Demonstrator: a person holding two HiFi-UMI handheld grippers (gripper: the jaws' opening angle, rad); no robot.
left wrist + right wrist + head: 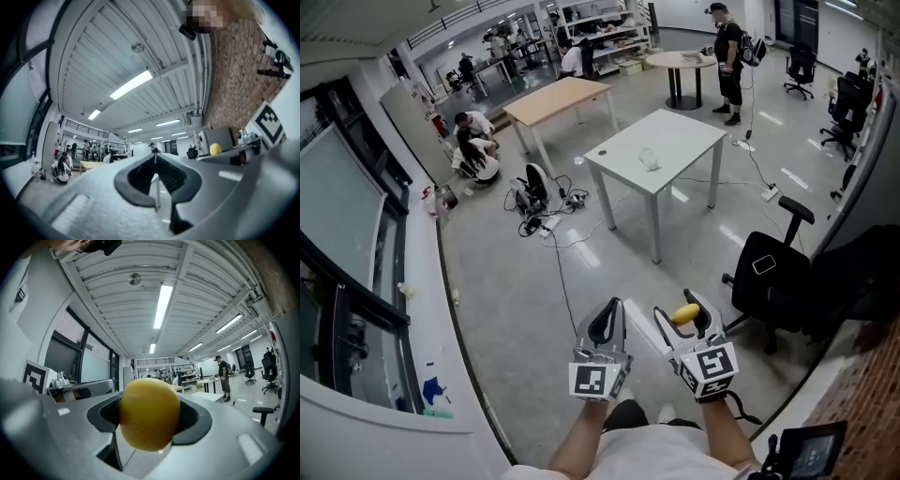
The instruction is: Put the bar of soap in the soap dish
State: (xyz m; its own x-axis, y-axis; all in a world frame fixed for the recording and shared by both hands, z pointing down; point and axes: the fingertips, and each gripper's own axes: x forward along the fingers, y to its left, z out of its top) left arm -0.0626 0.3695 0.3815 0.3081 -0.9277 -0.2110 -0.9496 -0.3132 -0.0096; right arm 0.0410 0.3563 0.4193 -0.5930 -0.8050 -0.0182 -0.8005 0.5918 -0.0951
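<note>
A yellow oval bar of soap (150, 413) sits clamped between the jaws of my right gripper (151, 423), which is shut on it. In the head view the soap (685, 313) shows at the tip of the right gripper (690, 317), held close in front of my body and well above the floor. My left gripper (608, 317) is beside it on the left, shut with nothing in it. The left gripper view has its jaws (156, 180) closed tip to tip, and the soap (215, 149) shows at its right. A small clear object (649, 159), perhaps the dish, lies on the white table (675, 136) far ahead.
A black office chair (769, 277) stands to the right between me and the white table. Cables and gear (536, 202) lie on the floor to the left. A wooden table (558, 98), a round table (680, 61) and several people are farther back. A window sill (422, 309) runs along the left.
</note>
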